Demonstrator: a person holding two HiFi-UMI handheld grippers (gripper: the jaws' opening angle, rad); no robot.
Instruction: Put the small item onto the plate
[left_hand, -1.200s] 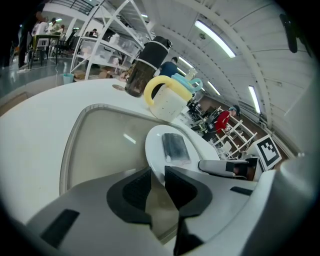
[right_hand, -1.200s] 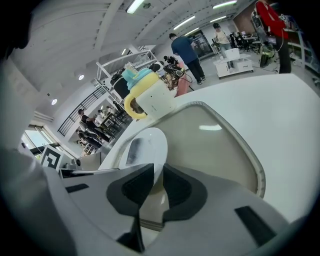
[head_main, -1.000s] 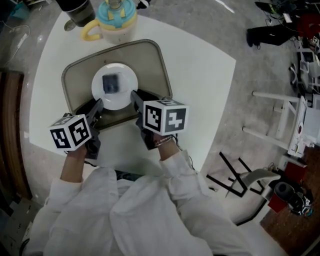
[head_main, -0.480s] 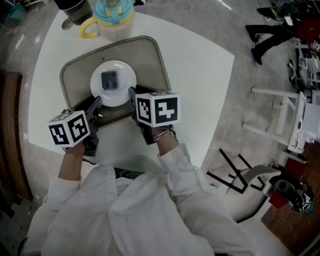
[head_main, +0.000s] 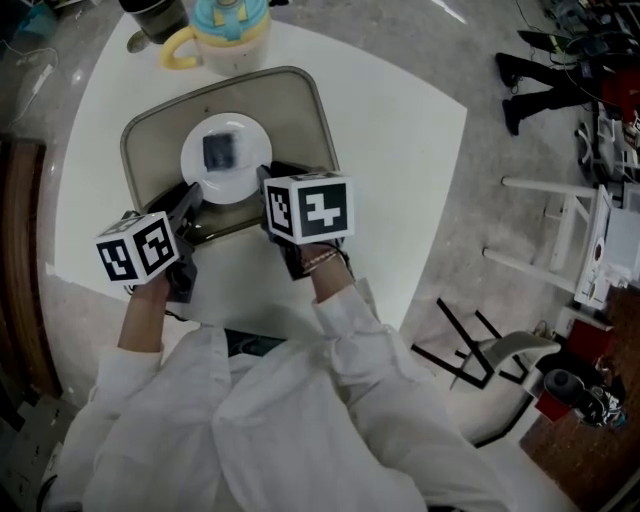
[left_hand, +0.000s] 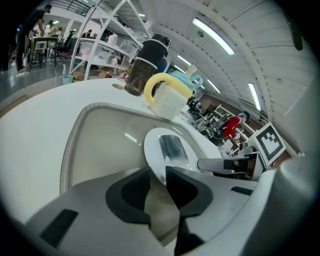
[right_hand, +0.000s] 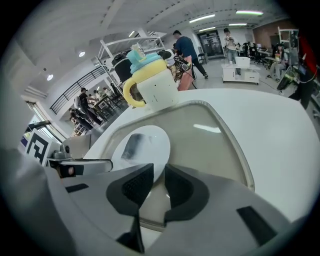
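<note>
Head view: the small item (head_main: 220, 151) lies on the plate (head_main: 243, 186), and both hands angle down at its near rim. A nudge there could slide the plate.

Left gripper view: the left tool (left_hand: 157, 172) has its jaws slightly apart and empty.

Right gripper view: the right tool (right_hand: 159, 172) is likewise, possibly touching the rim.

One white table (head_main: 400, 130). One tray (head_main: 300, 110) on it. One round white plate (head_main: 195, 172) in the tray. One small dark item (head_main: 220, 152) on the plate. One cup (head_main: 225, 35) with a yellow handle and a blue lid. One dark jar (head_main: 155, 18) beside the cup. Two grippers: one left gripper (left_hand: 157, 175) and one right gripper (right_hand: 159, 175). Two marker cubes, one on each gripper: the left cube (head_main: 138, 260) and the right cube (head_main: 308, 207). One person at the table, with two white sleeves.
</note>
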